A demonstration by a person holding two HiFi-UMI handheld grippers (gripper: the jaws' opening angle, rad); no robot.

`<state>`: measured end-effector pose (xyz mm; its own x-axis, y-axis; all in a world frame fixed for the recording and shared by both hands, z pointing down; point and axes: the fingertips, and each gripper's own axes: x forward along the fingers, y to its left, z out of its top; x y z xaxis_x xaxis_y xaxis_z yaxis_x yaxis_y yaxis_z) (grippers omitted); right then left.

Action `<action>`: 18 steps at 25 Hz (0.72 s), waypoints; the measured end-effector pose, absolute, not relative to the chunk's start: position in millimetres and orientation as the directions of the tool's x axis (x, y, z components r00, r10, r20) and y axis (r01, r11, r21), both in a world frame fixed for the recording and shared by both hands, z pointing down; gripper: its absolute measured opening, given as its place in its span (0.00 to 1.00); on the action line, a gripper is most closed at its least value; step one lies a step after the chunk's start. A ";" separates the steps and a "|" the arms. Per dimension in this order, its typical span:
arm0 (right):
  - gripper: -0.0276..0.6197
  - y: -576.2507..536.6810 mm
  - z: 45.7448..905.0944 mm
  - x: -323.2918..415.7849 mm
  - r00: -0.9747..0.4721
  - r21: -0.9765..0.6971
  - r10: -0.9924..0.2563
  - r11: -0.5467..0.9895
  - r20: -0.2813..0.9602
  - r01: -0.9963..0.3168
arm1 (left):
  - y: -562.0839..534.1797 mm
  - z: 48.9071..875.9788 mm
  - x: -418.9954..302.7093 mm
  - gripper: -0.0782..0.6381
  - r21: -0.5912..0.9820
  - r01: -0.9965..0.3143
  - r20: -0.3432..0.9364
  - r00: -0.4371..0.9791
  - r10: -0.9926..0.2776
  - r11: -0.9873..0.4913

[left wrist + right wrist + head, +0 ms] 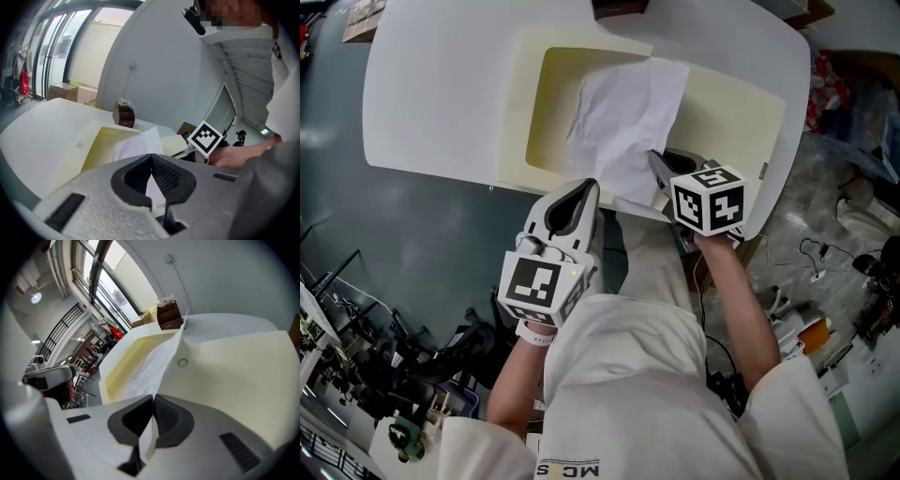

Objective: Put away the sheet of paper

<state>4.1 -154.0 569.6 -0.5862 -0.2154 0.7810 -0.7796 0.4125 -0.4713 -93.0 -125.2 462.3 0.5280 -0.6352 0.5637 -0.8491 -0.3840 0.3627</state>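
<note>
A white sheet of paper (623, 117) lies bent and rumpled across an open cream folder case (727, 103) on the white table (431, 84). Part of it hangs over the case's yellowish hollow (548, 117). My right gripper (657, 161) is at the sheet's near edge, shut on it. In the right gripper view the paper (154, 364) runs up from between the closed jaws (152, 401). My left gripper (587, 189) hovers at the table's near edge, left of the sheet, shut and holding nothing. The left gripper view shows its jaws (151, 158) together, with the paper (138, 144) beyond.
A small brown box (123, 115) with a plant stands at the table's far edge. Cables and clutter (834, 272) cover the floor at the right. Dark equipment (356, 375) sits on the floor at the lower left.
</note>
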 end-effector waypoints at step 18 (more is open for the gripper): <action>0.06 -179.4 601.2 -71.7 -0.615 -0.485 -0.199 0.453 0.763 -0.748 | -124.7 492.9 -117.8 0.15 0.369 -0.852 0.590 0.524 -0.614 -0.372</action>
